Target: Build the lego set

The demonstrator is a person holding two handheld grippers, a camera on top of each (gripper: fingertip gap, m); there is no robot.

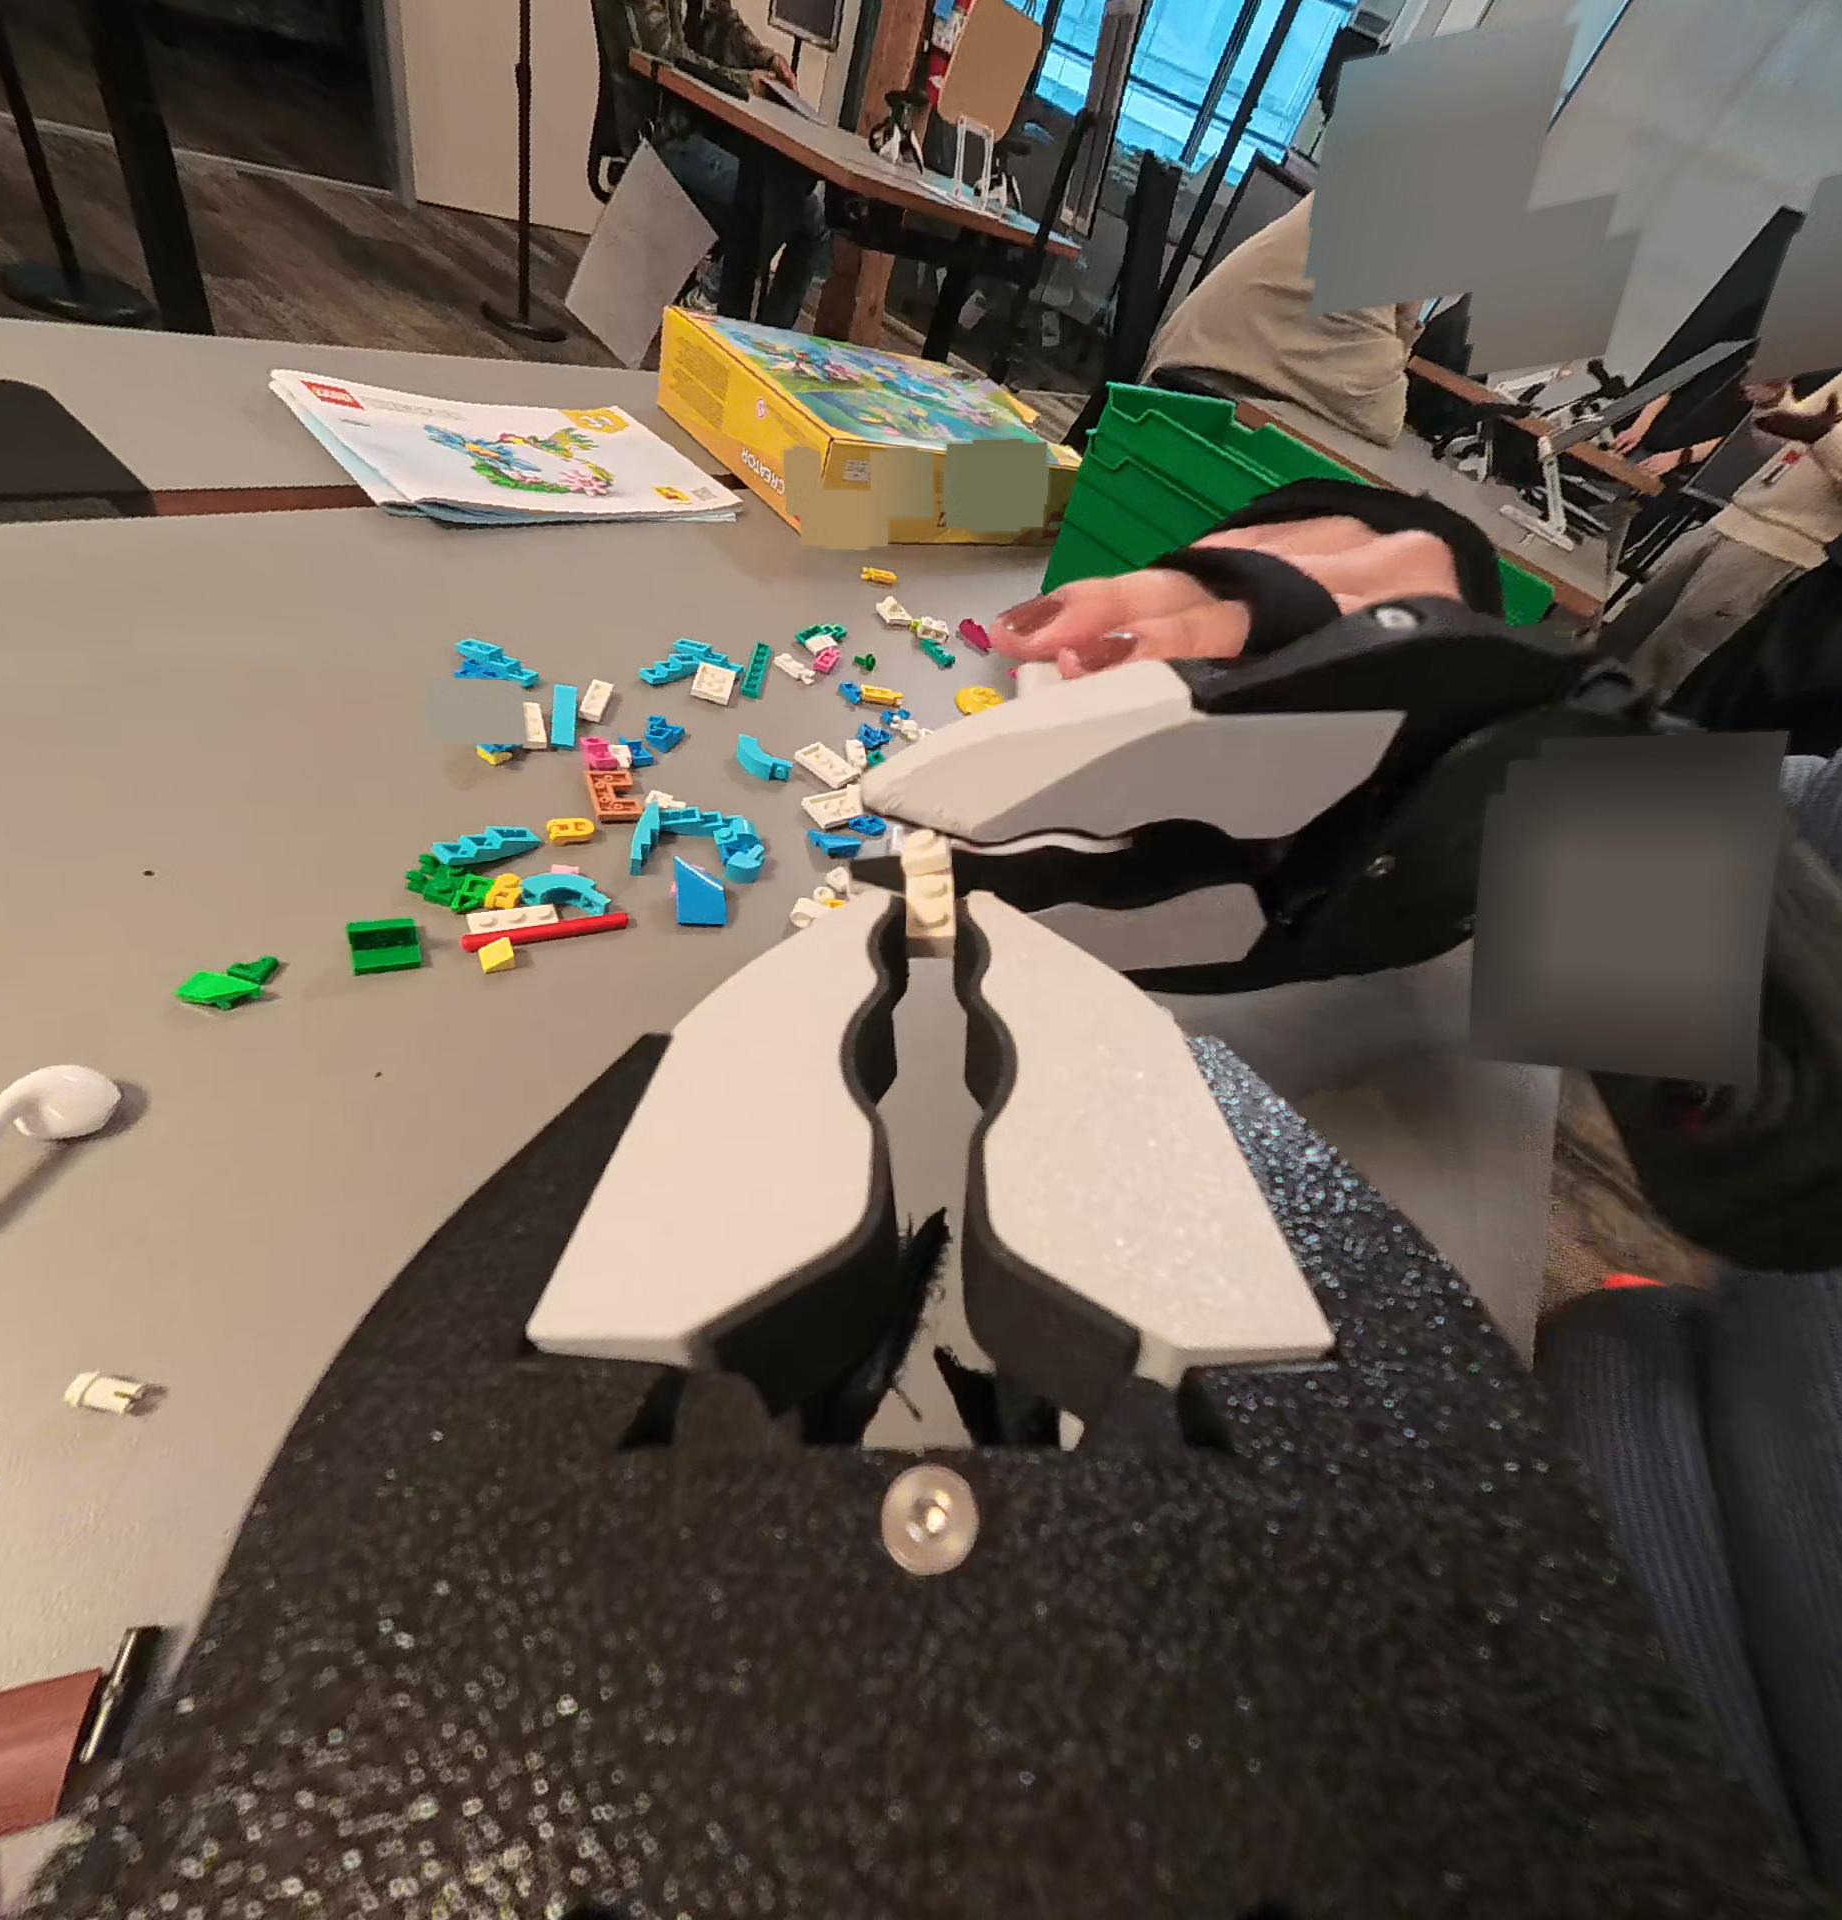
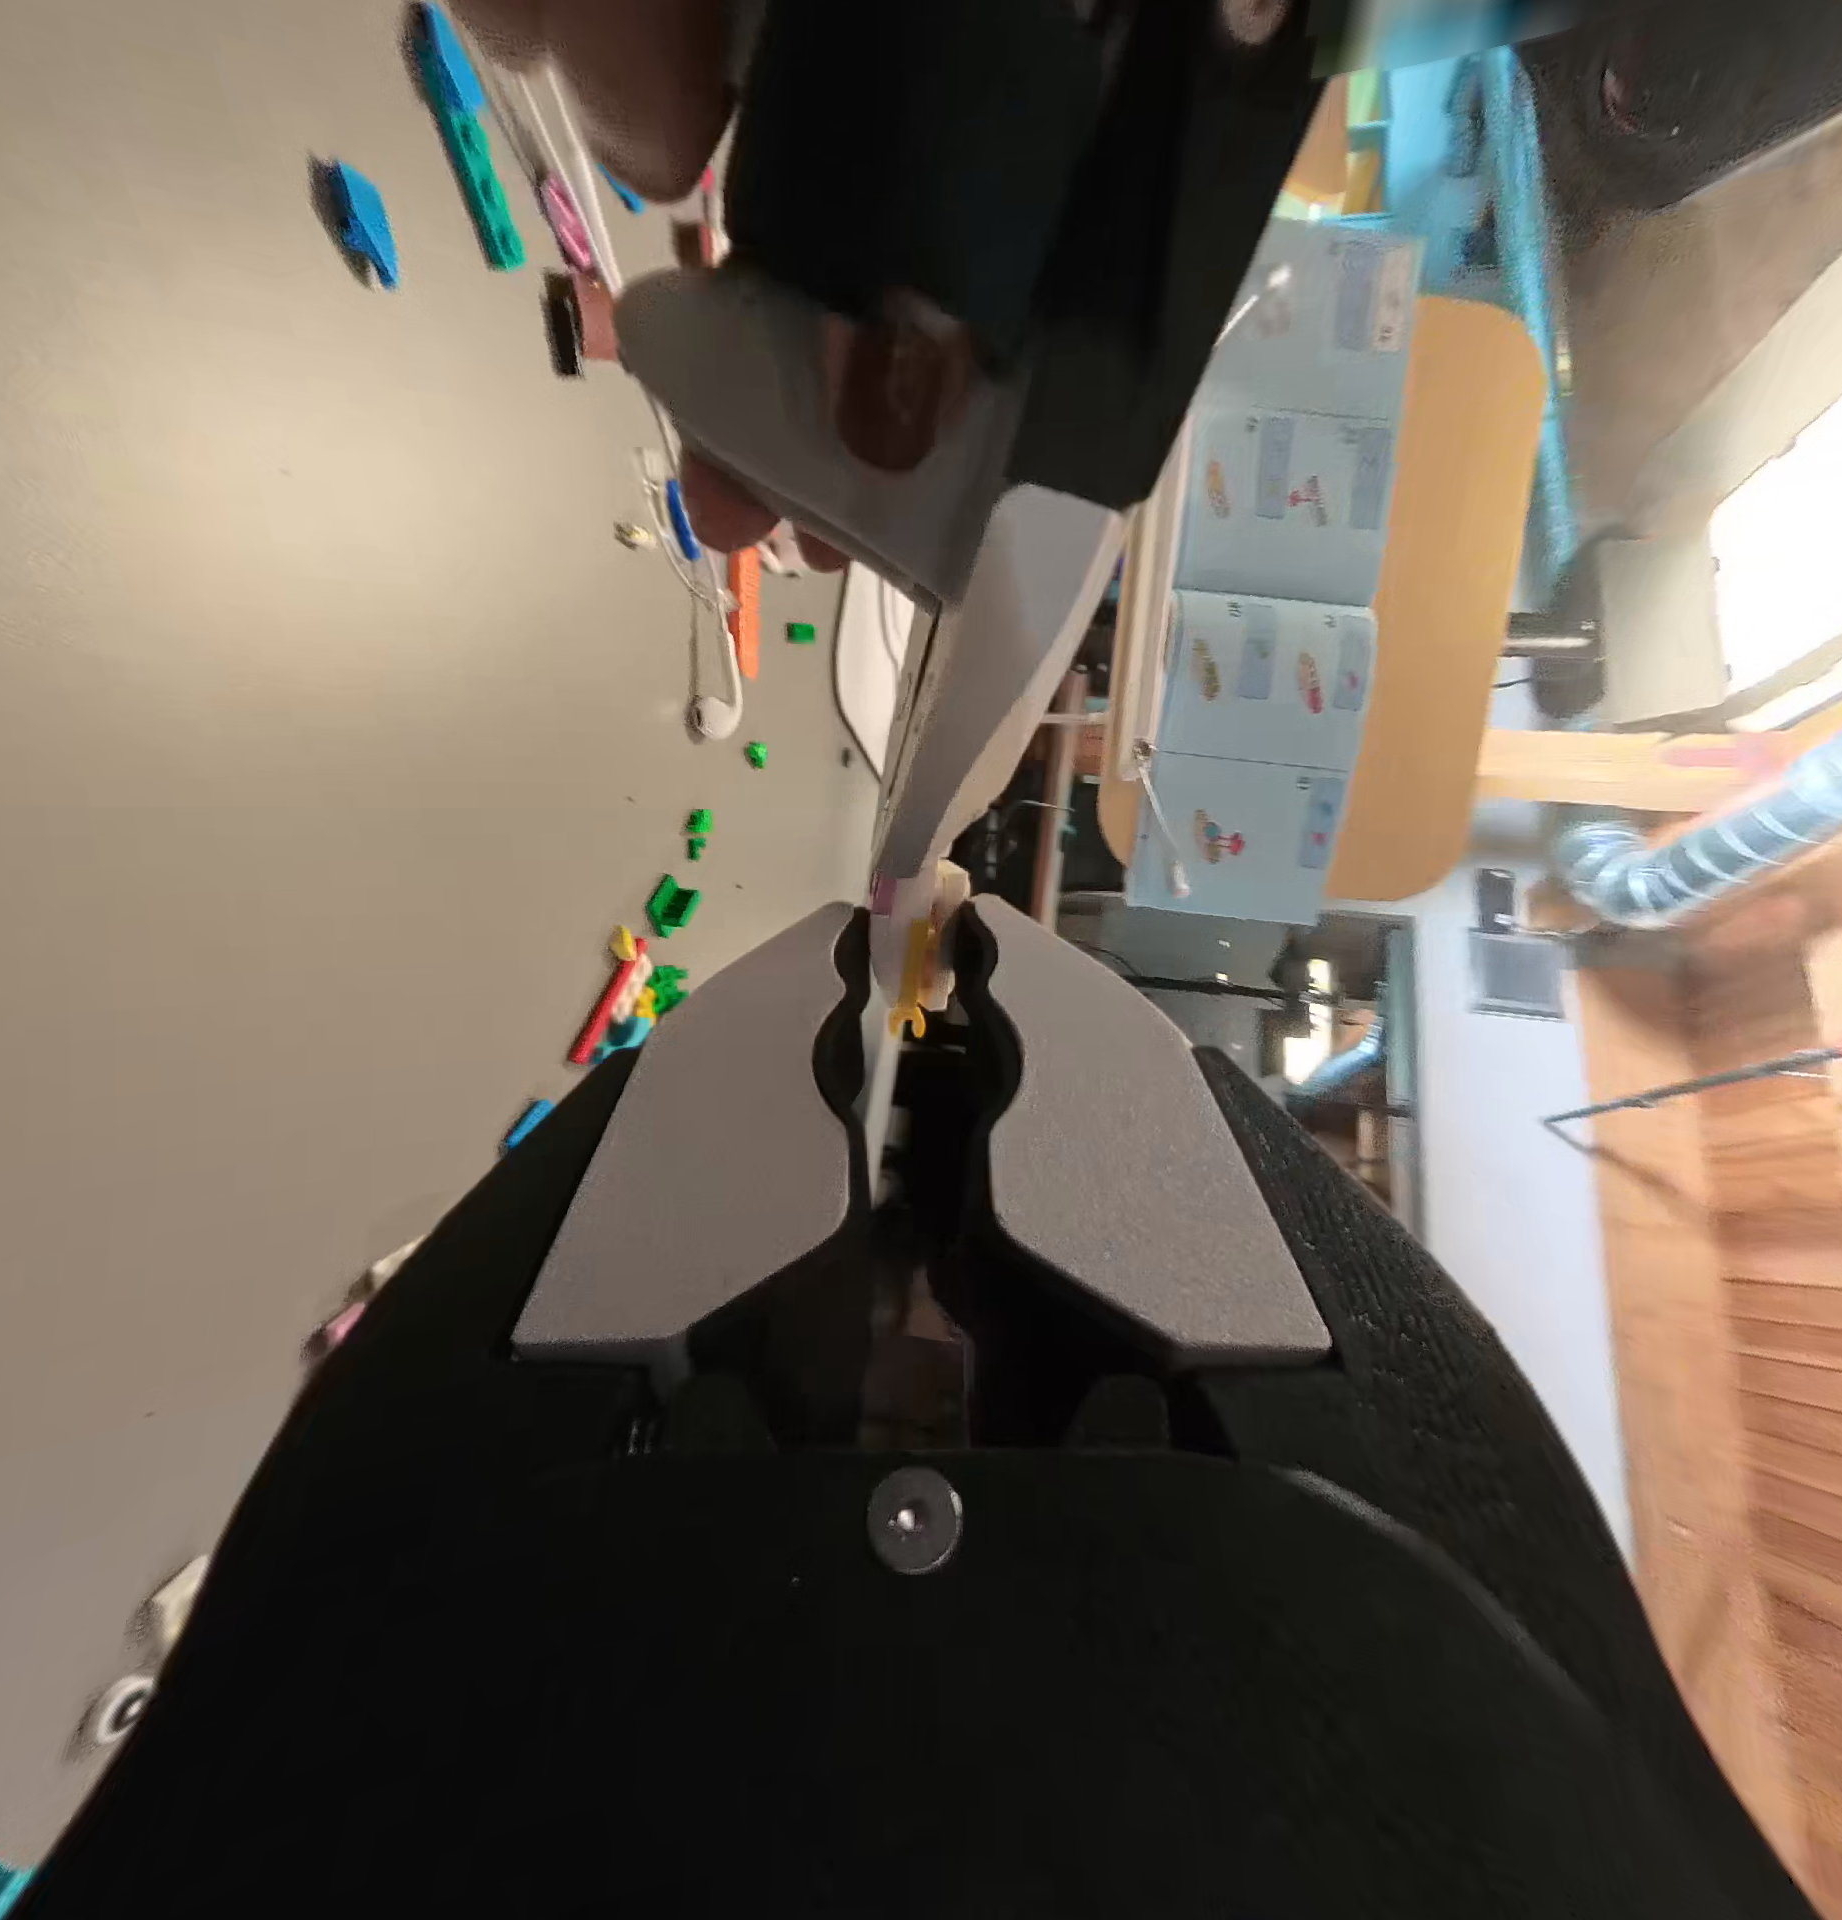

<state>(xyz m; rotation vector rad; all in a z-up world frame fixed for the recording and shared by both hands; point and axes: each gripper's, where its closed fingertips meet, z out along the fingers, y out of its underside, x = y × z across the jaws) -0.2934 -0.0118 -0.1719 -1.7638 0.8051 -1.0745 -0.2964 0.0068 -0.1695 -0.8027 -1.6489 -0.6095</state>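
Observation:
My left gripper [image 1: 929, 914] is shut on a small white lego stack [image 1: 927, 878] held above the grey table [image 1: 221, 748]. My right gripper [image 1: 881, 831] comes in from the right, a person's hand on it, and its tips meet the top of that stack. In the right wrist view my right gripper [image 2: 912, 925] is shut on a small white, yellow and pink lego piece [image 2: 917, 951], pressed against the tip of the left gripper [image 2: 958, 727]. Several loose blue, green, white and pink bricks [image 1: 626, 810] lie scattered on the table beyond.
An instruction booklet [image 1: 501, 452], the yellow lego box [image 1: 844, 426] and a green bin [image 1: 1187, 468] stand at the back of the table. A white earbud [image 1: 60, 1107] lies at the left. People sit at desks behind.

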